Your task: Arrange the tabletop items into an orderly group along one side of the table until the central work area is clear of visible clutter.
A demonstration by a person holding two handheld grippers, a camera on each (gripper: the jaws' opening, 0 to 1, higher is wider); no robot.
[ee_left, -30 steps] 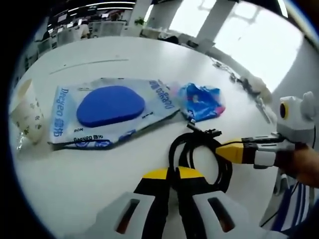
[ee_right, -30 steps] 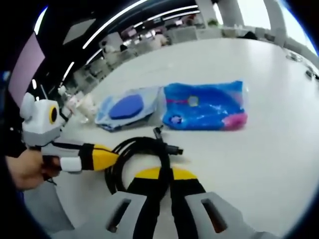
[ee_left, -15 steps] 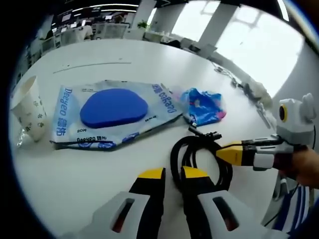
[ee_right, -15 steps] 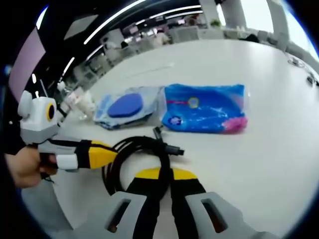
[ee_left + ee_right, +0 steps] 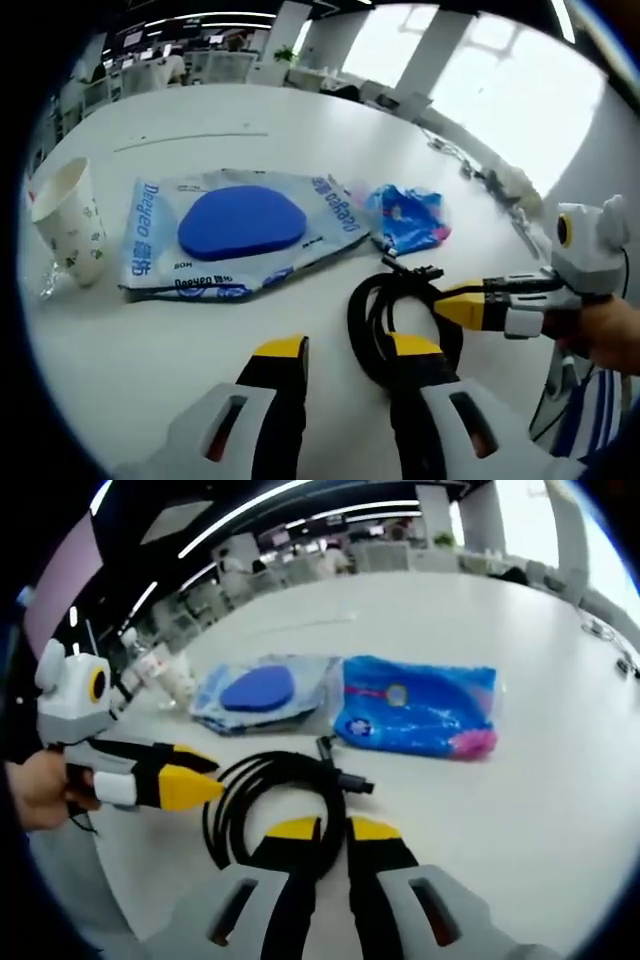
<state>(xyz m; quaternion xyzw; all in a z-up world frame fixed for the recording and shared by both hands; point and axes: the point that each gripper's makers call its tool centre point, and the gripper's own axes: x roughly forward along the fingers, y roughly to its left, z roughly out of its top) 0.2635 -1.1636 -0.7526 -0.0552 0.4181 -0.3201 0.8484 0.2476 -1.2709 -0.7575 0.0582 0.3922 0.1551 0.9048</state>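
White round table (image 5: 200, 110) is filling both views, with an open office showing blurred along the upper edge of each frame. By my reading, the items are sitting bunched toward the near side of the table because they are being gathered there, leaving the far tabletop bare.

Largest item: one clear pouch (image 5: 235, 235) holding a blue oval pad, lying flat at centre left of the left gripper view. In the right gripper view it is lying at upper centre (image 5: 262, 692).

Next: one blue packet (image 5: 420, 708), lying flat right of centre in the right gripper view, its edge meeting the pouch. In the left gripper view it is looking crumpled, just right of the pouch (image 5: 405, 215).

Next: one black cable coil (image 5: 275, 795), lying on the table at lower centre of the right gripper view. The right gripper (image 5: 325, 830) is pinching the near side of the loop, jaws nearly together on the strands. It appears placed to drag the coil toward the group.

Left gripper (image 5: 345, 350) is standing with jaws spread wide, gripping nothing, its right jaw overlapping the coil (image 5: 400, 310) at lower centre.

Smallest: one paper cup (image 5: 65, 235), standing upright at the left edge, near the pouch but apart.

Count: four items, two grippers.
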